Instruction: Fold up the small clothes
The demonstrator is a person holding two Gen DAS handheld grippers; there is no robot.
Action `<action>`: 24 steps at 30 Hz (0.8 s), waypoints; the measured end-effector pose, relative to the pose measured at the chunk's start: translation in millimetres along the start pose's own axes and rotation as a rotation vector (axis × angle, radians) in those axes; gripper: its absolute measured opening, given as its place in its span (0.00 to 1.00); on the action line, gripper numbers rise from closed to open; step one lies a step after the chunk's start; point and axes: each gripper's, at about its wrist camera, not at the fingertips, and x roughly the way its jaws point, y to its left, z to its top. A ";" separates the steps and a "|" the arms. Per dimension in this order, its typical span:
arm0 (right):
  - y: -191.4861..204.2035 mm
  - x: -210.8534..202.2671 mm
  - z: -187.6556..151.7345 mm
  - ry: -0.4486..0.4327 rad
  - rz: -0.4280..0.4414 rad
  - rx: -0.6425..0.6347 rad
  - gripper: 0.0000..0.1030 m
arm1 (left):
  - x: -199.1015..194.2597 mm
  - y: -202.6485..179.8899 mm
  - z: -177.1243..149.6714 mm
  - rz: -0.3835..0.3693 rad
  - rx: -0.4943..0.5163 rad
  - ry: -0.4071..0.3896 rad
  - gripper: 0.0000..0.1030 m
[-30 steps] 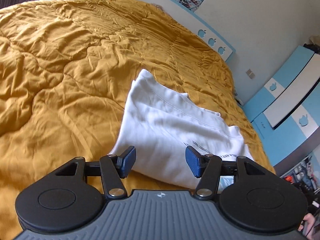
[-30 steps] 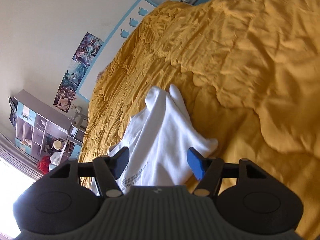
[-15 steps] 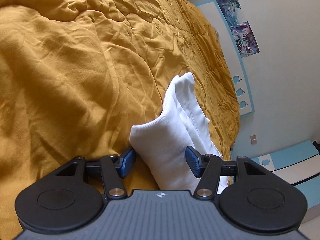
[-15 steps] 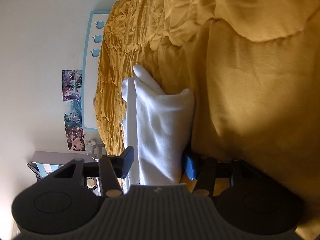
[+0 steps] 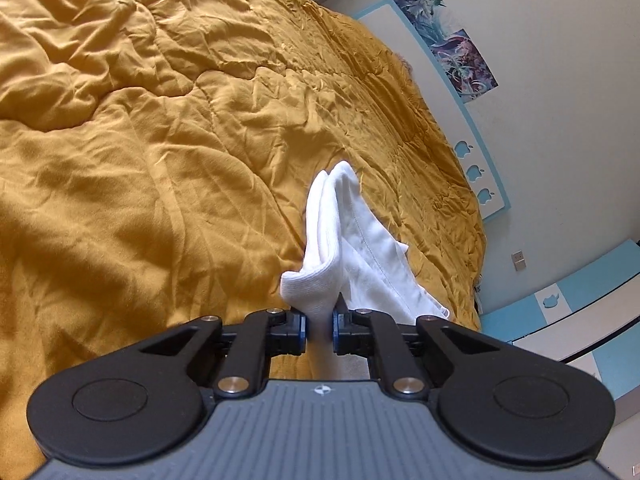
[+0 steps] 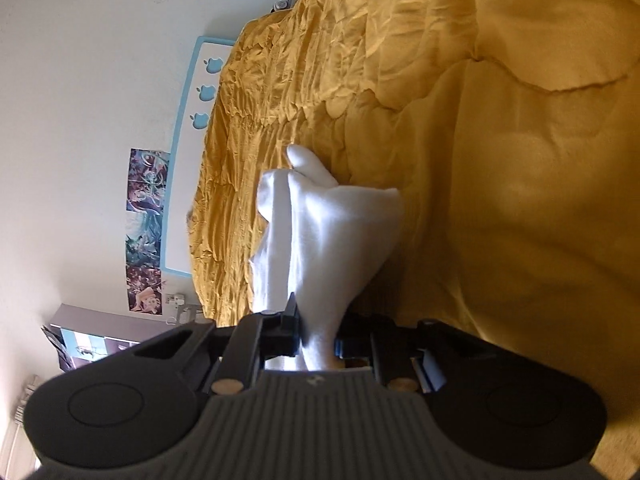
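Mustard quilt (image 5: 160, 184) fills frame. White garment (image 5: 344, 248) at centre, already folded in layers. Left gripper (image 5: 319, 326) and right gripper (image 6: 318, 338) jaws closing, each pinching near corner. Next fold apparently remains; final stacking undone.

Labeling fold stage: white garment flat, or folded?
Folded. The white garment shows stacked layers and doubled edges on the yellow quilt, and both the left gripper and right gripper are closing on pinched corners.

The left gripper (image 5: 319, 328) is closing its jaws on the near edge of a folded white garment (image 5: 352, 248), which stretches away across a rumpled mustard quilt (image 5: 160, 140). Posters (image 5: 448, 32) hang on the far right wall.
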 end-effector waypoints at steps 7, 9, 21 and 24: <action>25.8 -33.2 -6.1 0.033 0.071 0.011 0.09 | -41.0 -28.0 -1.1 -0.031 0.103 -0.028 0.11; 31.1 -48.8 -6.0 0.046 0.072 0.019 0.09 | -58.6 -34.9 -2.6 -0.043 0.151 -0.024 0.11; 19.5 -176.1 -38.3 0.140 0.046 0.031 0.09 | -168.5 -21.4 -43.3 -0.060 0.257 0.067 0.11; 8.6 -200.9 -48.1 0.140 0.037 0.063 0.09 | -179.2 -3.6 -55.0 -0.037 0.211 0.103 0.11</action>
